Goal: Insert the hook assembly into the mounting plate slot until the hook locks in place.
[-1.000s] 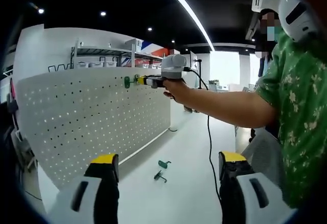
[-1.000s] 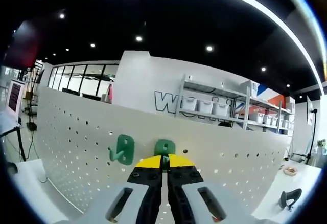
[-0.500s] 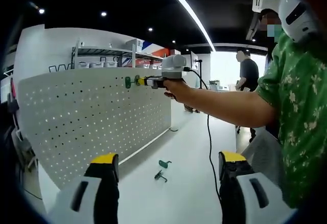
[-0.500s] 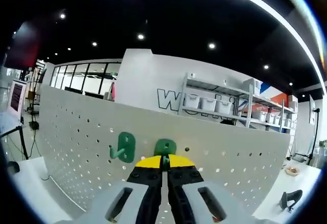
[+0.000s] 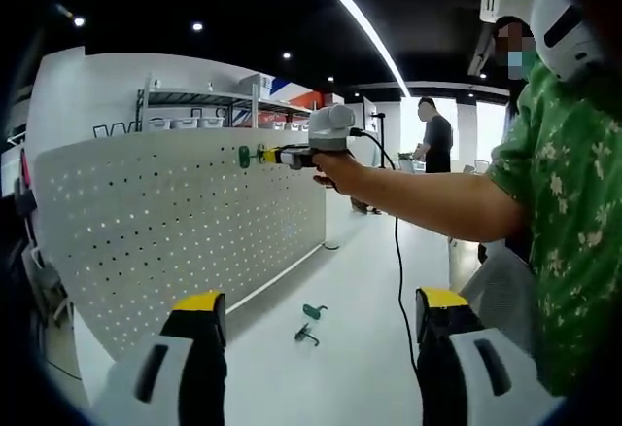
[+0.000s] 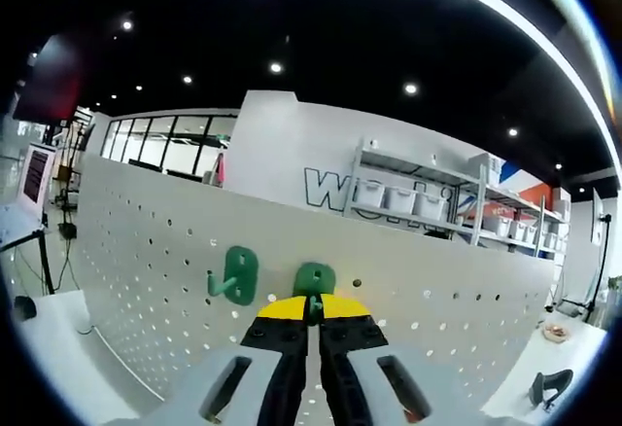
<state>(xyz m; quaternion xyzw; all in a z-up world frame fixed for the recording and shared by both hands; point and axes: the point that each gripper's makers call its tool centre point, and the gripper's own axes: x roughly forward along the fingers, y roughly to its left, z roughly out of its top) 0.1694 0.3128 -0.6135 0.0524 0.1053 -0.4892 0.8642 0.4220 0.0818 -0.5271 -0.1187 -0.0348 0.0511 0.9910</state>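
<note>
In the right gripper view my right gripper (image 6: 313, 305) is shut on a green hook (image 6: 314, 276), and the hook's flat plate lies against the white pegboard (image 6: 146, 251). Just to its left a second green hook (image 6: 236, 272) hangs mounted on the board. In the left gripper view a person's hand holds the right gripper (image 5: 284, 157) up near the top edge of the pegboard (image 5: 175, 222), beside the mounted green hook (image 5: 243, 157). My left gripper (image 5: 321, 309) stands open low over the table, with nothing between its jaws.
Two spare green hooks (image 5: 309, 311) (image 5: 304, 334) lie on the white table (image 5: 340, 368) at the foot of the board. A black cable (image 5: 397, 251) hangs from the right gripper. A dark object (image 6: 547, 384) sits on the table at far right. A person (image 5: 437, 139) stands far back.
The right gripper stays pressed at the board with the hook, and its view has shifted only slightly. The person in the background has walked to the left. My left gripper has not moved.
</note>
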